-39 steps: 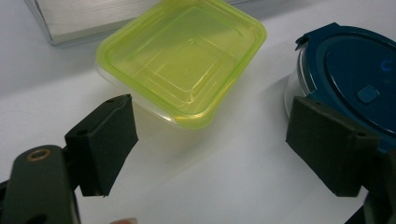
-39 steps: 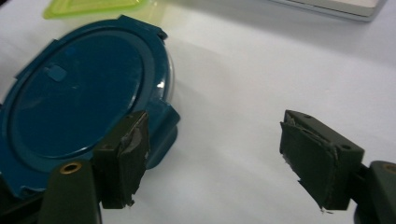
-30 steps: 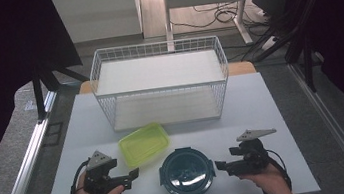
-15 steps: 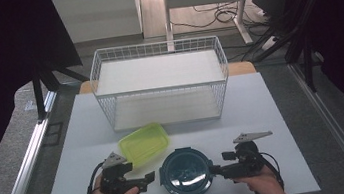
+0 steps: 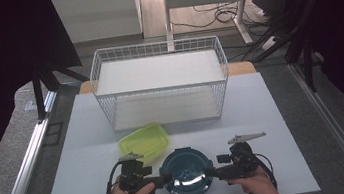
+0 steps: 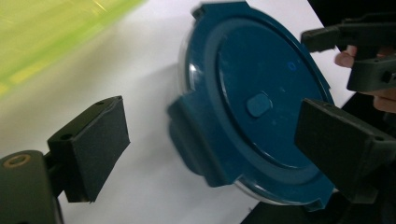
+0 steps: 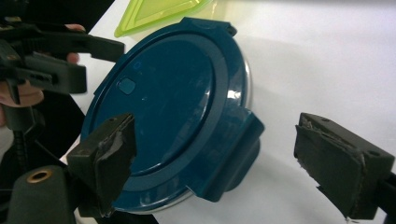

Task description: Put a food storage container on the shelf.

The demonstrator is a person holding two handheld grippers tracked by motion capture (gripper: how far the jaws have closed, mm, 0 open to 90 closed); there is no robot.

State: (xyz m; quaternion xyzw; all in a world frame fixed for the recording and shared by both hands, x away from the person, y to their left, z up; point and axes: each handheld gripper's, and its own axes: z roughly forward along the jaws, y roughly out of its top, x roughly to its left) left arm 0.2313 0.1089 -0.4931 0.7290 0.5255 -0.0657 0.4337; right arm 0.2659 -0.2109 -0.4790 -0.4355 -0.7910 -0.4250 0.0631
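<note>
A round dark-blue container with a clip-on lid (image 5: 187, 174) sits near the table's front edge. My left gripper (image 5: 165, 179) comes at it from the left. In the left gripper view that gripper (image 6: 215, 144) is open, its jaws straddling the lid's side latch (image 6: 191, 140) without touching it. My right gripper (image 5: 211, 173) comes in from the right. In the right gripper view it (image 7: 219, 163) is open too, its jaws on either side of the opposite latch (image 7: 238, 144). Each gripper view shows the other gripper beyond the lid.
A lime-green rectangular container (image 5: 144, 142) lies just behind and left of the blue one, close to my left gripper. A white wire basket (image 5: 160, 81) stands at the back of the white table (image 5: 273, 114). The table's front edge runs right under both hands.
Both grippers have moved inward toward the blue container, the left one to the right and the right one to the left, and now flank its side latches. The container has not moved.
</note>
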